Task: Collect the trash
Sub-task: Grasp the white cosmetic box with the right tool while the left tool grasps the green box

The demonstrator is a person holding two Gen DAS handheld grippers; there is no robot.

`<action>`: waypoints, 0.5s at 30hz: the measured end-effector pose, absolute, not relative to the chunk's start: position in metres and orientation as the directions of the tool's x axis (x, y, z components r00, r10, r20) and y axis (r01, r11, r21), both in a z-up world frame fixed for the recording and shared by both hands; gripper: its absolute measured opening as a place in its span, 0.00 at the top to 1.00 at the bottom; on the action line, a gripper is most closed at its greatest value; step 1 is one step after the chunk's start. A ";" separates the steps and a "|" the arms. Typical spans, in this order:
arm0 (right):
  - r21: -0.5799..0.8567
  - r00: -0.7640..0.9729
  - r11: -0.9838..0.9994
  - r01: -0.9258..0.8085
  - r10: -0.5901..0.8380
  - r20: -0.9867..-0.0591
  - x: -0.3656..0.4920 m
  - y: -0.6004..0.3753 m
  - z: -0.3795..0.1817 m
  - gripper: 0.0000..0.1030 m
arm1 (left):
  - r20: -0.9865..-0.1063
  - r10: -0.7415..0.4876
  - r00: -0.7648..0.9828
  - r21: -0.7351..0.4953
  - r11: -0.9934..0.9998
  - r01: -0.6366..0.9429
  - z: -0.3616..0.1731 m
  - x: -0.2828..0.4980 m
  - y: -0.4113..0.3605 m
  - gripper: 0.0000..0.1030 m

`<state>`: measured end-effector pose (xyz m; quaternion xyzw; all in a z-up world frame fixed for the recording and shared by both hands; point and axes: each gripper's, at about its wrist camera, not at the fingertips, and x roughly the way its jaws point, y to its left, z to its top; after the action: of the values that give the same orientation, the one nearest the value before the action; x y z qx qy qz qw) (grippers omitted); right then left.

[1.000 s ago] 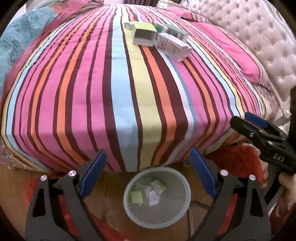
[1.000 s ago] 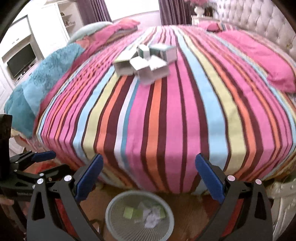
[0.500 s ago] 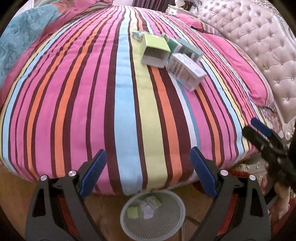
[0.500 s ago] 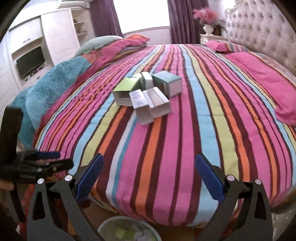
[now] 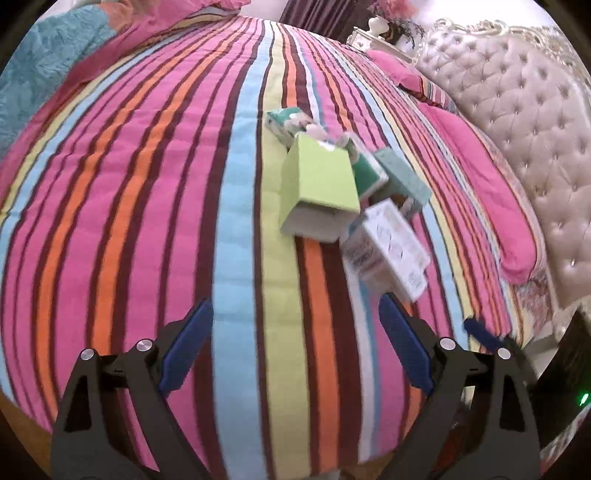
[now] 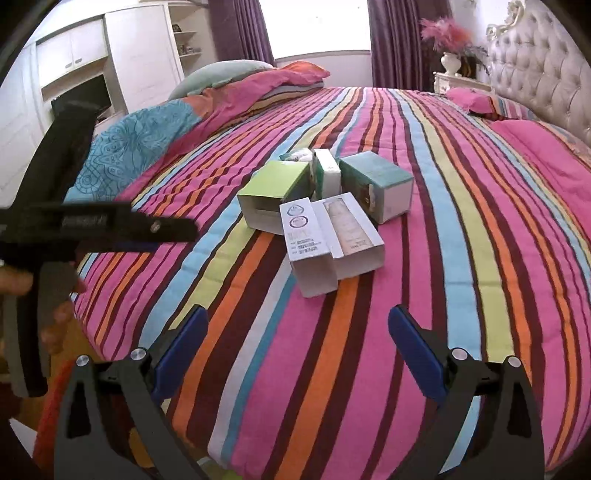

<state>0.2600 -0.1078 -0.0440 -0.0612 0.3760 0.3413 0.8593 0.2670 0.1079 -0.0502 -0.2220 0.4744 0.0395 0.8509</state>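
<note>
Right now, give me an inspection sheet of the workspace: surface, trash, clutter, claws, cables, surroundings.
Surface: striped bedspread, rumpled.
Job's things: cluster of empty cartons mid-bed: green carton, open end facing the camera; two white cartons side by side; teal carton; smaller pieces behind, unclear.
Clutter: folded blue and pink quilt at the far left of the bed.
Claws: left claw open, empty; right claw open, empty.
Cables: nothing seen.
Surroundings: tufted headboard, nightstand with vase, white wardrobe, purple curtains.
</note>
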 end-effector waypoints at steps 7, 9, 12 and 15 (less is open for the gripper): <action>0.136 0.470 0.745 -0.653 0.539 -0.699 0.275 -0.096 -0.047 0.09 | -0.832 -0.141 0.537 -0.325 0.907 -0.266 -0.052 0.312 0.103 0.14; 0.135 0.468 0.741 -0.658 0.542 -0.698 0.279 -0.093 -0.047 0.09 | -0.836 -0.134 0.532 -0.321 0.906 -0.275 -0.051 0.325 0.104 0.14; 0.135 0.463 0.738 -0.661 0.543 -0.701 0.289 -0.089 -0.047 0.09 | -0.849 -0.122 0.515 -0.312 0.902 -0.300 -0.054 0.344 0.108 0.14; 0.136 0.456 0.732 -0.667 0.546 -0.702 0.295 -0.085 -0.049 0.09 | -0.858 -0.123 0.498 -0.310 0.898 -0.312 -0.059 0.357 0.111 0.14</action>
<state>0.2948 -0.0848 -0.0488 -0.0794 0.3800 0.3570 0.8496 0.3569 0.1112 -0.0594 -0.2185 0.4978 0.0566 0.8374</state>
